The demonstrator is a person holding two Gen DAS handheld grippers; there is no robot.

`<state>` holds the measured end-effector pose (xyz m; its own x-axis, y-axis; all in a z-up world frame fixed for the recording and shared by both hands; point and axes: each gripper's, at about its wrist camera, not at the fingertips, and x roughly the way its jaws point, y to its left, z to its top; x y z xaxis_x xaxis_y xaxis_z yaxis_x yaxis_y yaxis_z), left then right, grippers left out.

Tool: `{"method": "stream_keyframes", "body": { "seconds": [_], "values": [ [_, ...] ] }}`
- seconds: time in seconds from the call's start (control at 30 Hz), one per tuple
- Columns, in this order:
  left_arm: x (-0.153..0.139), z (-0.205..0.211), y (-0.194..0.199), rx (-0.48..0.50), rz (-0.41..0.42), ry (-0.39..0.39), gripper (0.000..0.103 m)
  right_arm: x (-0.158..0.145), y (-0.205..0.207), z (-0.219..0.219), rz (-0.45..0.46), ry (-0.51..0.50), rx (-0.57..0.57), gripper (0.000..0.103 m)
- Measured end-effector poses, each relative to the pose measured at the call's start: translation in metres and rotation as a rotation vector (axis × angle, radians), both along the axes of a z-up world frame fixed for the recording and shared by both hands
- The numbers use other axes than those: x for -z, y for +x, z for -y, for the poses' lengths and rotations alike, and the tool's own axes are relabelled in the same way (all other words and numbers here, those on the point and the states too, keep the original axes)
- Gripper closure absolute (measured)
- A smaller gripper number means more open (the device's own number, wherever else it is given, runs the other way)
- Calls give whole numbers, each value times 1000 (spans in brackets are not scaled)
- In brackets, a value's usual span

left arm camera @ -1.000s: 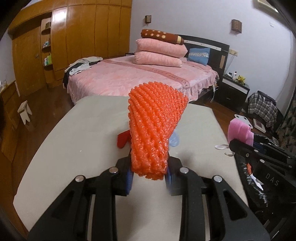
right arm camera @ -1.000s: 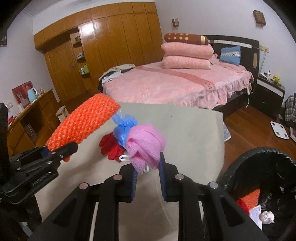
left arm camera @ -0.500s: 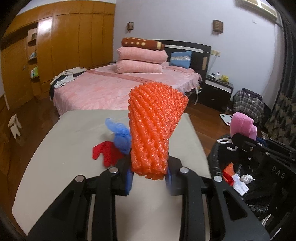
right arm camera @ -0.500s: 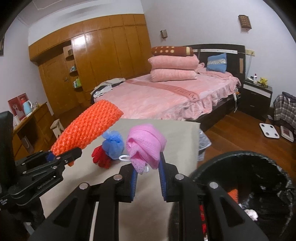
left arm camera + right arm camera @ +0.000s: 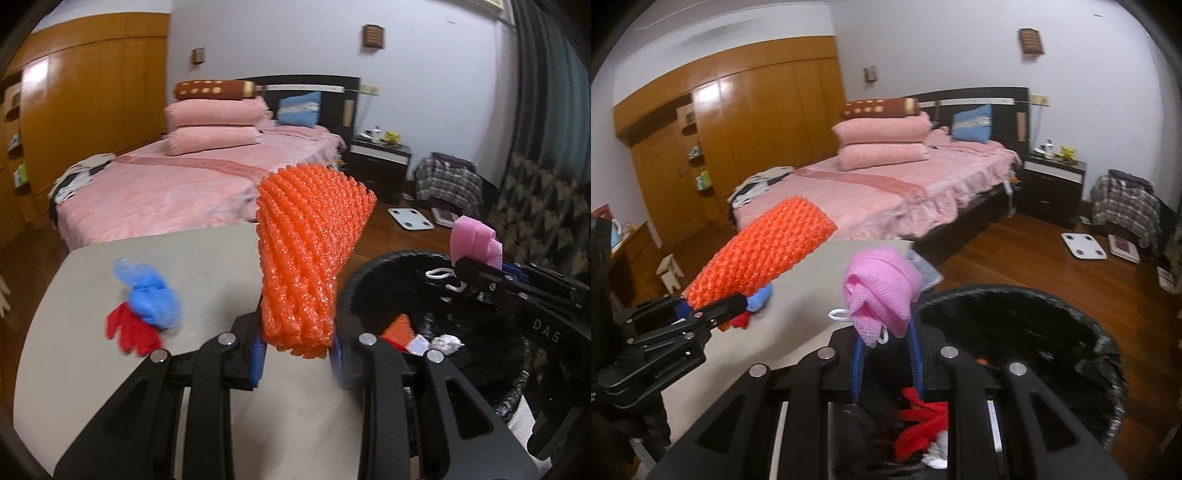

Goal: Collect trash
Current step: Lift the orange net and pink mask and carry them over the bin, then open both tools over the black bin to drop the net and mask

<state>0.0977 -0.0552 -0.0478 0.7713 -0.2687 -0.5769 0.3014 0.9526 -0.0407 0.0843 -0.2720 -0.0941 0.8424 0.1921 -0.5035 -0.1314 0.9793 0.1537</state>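
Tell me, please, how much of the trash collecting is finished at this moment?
Partly done. Some trash, red, orange and white scraps, already lies in the black bin. In hand: the left gripper holds an orange foam net, and the right gripper holds a pink mesh bundle over the bin. Left on the table: a blue plastic wad and a red scrap.

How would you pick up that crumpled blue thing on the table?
Pinch the blue bag across its puffy middle, coming straight down from above. It lies low and bunched on the table, partly over the red glove, so a side approach would likely snag the glove too.
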Motion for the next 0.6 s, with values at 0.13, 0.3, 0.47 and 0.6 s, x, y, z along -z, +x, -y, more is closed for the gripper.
{"method": "stream_keyframes", "body": {
  "seconds": [0.13, 0.3, 0.47, 0.6],
  "values": [
    [5, 31, 3, 65, -6, 16, 76, 5, -3, 26, -12, -2, 56, 82],
    [17, 68, 10, 139, -22, 27, 76, 14, -9, 57, -26, -3, 117, 82],
    [28, 93, 17, 194, -51, 16, 73, 21, -11, 79, -40, -7, 157, 80],
    [39, 103, 20, 230, -89, -10, 47, 28, -14, 91, -57, -32, 195, 62]
  ]
}}
